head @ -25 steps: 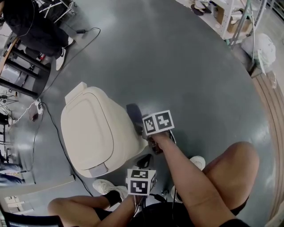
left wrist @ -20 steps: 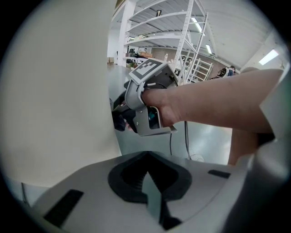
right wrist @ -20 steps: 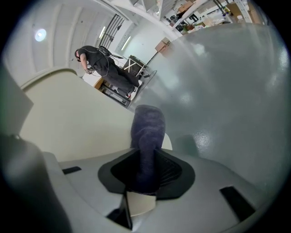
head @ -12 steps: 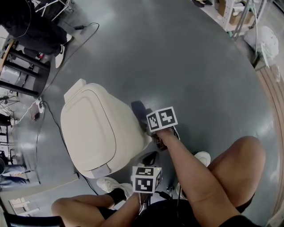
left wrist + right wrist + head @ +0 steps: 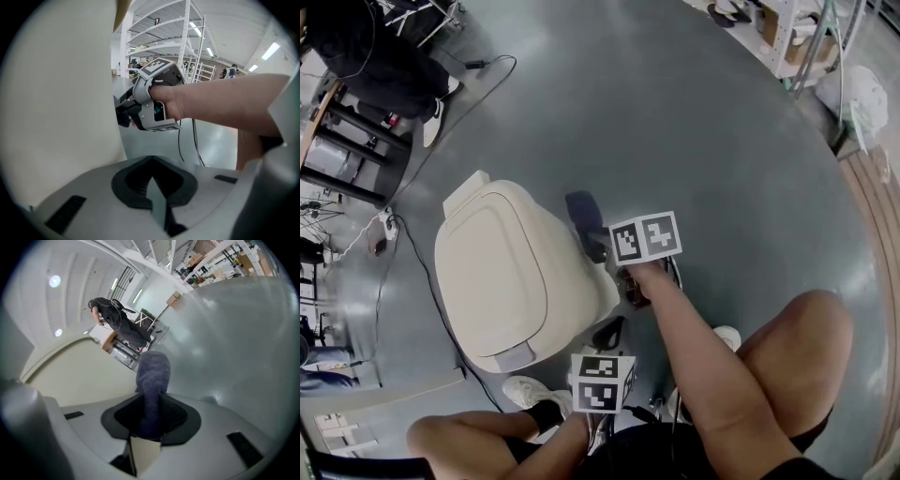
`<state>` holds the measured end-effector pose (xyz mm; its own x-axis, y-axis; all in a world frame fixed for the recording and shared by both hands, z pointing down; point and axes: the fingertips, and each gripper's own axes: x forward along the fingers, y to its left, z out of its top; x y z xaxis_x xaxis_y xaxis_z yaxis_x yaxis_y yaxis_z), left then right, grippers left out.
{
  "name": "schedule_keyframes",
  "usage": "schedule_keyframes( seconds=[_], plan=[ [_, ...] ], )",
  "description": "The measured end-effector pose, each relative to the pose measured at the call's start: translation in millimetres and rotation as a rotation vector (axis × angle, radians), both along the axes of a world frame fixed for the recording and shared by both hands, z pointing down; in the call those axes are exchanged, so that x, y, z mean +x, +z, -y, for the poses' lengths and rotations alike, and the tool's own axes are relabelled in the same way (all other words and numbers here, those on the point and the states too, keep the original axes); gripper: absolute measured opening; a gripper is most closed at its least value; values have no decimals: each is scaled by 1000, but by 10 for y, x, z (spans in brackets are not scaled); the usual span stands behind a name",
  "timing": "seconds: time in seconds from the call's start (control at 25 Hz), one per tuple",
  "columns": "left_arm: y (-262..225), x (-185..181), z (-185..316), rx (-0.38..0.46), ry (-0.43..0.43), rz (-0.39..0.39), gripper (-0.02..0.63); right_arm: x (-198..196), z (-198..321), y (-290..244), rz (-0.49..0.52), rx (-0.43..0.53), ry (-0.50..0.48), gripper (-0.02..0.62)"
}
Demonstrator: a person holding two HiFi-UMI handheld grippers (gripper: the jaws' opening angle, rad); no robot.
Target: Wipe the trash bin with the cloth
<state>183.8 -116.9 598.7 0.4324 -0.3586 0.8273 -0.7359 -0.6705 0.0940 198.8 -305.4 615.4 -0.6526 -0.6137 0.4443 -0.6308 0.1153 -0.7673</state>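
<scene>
Slate-blue cloth pinched in the right claw at the cream bin's flank.

The right claw (image 5: 147, 430) is closed on the cloth (image 5: 152, 380). The cloth is a rolled strip whose long axis runs in line with the jaws, its free end pointing straight out from them and away from the holder's knees. It lies just beside the right wall of the trash bin (image 5: 516, 281), but I cannot tell whether it touches. The left claw (image 5: 154, 187) has its jaws together with nothing between them. It sits at the bin's near right corner, with the cream wall filling its view's left side. The bin's lid (image 5: 492, 272) is down, its hinge end away from the holder. The bin stands on a glossy grey floor (image 5: 703, 122). A black cable (image 5: 417, 272) trails past the bin's left side, metal shelving (image 5: 806, 37) is well beyond its right, and a person in dark clothes (image 5: 366, 47) sits beyond its far end.
</scene>
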Motion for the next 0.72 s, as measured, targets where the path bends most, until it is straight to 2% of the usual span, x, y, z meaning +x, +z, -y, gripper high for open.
schedule_keyframes(
  seconds=[0.4, 0.56, 0.72],
  plan=[
    [-199, 80, -159, -23, 25, -21, -2, -87, 155, -1083, 87, 224, -16, 103],
    [-277, 98, -193, -43, 43, -1, -2, -151, 162, -1242, 81, 253, -41, 103],
    [-253, 91, -169, -39, 38, -7, -3, -166, 167, -1178, 91, 240, -39, 103]
  ],
)
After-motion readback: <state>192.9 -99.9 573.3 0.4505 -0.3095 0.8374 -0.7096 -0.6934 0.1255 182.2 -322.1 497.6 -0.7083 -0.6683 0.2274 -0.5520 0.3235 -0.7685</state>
